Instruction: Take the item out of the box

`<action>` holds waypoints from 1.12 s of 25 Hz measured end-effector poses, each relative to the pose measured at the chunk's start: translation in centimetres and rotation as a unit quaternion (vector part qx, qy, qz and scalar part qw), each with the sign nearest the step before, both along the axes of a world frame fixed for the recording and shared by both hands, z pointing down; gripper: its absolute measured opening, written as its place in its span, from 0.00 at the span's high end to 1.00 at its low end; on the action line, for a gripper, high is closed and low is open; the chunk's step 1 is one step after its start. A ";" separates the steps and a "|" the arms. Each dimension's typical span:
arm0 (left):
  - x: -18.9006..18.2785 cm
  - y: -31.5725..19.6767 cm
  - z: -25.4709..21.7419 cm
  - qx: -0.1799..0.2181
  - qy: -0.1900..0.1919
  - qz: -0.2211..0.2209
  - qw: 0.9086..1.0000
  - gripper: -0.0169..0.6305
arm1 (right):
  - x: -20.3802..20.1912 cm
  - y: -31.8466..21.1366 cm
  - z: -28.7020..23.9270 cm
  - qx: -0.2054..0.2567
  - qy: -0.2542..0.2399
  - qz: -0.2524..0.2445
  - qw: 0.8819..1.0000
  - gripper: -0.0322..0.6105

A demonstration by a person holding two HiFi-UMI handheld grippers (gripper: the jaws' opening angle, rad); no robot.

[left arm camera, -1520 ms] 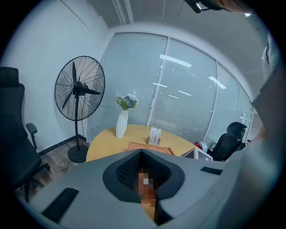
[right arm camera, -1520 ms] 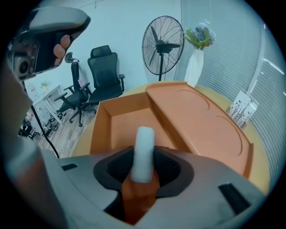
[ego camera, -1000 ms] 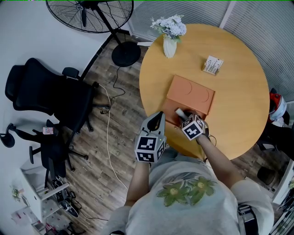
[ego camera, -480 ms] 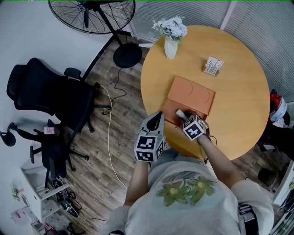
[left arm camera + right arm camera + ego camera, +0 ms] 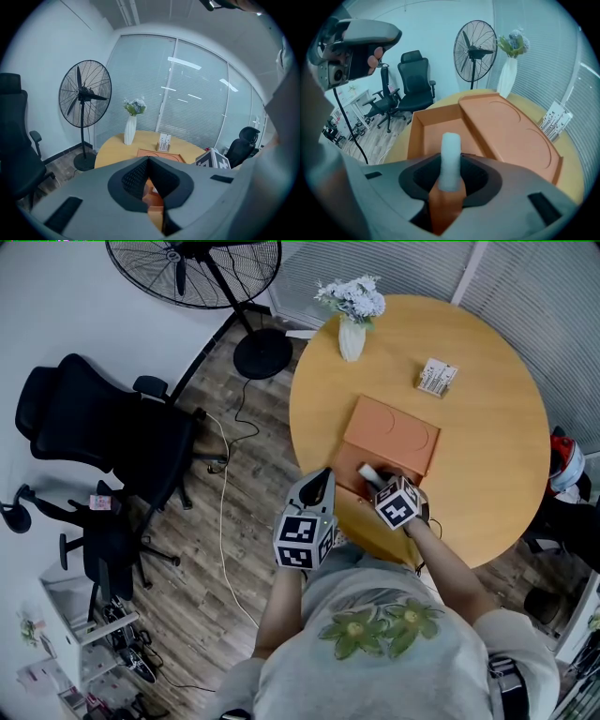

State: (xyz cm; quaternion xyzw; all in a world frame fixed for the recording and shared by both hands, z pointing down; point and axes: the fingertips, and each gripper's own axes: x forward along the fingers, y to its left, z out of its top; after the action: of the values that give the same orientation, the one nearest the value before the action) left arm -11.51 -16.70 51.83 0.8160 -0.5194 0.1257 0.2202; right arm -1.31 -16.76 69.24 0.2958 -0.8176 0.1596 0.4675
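The round wooden desk (image 5: 487, 456) carries an orange box (image 5: 398, 432) near its front edge, with the end nearest the person uncovered. The left gripper (image 5: 324, 476) hangs at the desk's edge just beside the box, its jaws closed tip to tip with nothing between them. The right gripper (image 5: 373, 480) points steeply down over the open end, its jaws clamped on a small white stick-shaped item (image 5: 450, 157) that stands upright between them at the open compartment.
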 end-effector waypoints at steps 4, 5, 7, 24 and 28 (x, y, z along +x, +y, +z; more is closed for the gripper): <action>-0.2 -0.1 0.0 0.000 0.001 -0.003 1.000 0.97 | 0.0 0.0 -0.6 0.005 -0.006 -0.001 1.000 0.74; -0.2 -0.1 0.0 0.000 0.001 -0.004 1.000 0.97 | 0.0 0.0 -0.7 0.005 -0.008 0.000 1.000 0.74; -0.2 -0.1 -0.1 0.001 0.001 -0.004 1.000 0.97 | 0.1 0.1 -1.1 0.006 -0.013 0.002 1.000 0.74; 0.4 0.1 -0.3 0.005 0.002 0.002 1.000 0.97 | -0.6 0.3 -5.3 0.039 -0.056 0.005 0.998 0.74; 0.4 0.3 -0.3 0.006 0.003 0.003 1.000 0.97 | -1.0 0.4 -6.4 0.048 -0.065 0.002 0.997 0.74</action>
State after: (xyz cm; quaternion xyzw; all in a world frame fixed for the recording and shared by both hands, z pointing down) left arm -11.10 -16.41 51.55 0.8192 -0.5171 0.1205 0.2169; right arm -2.26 -16.34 62.84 0.3082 -0.8526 0.1399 0.3981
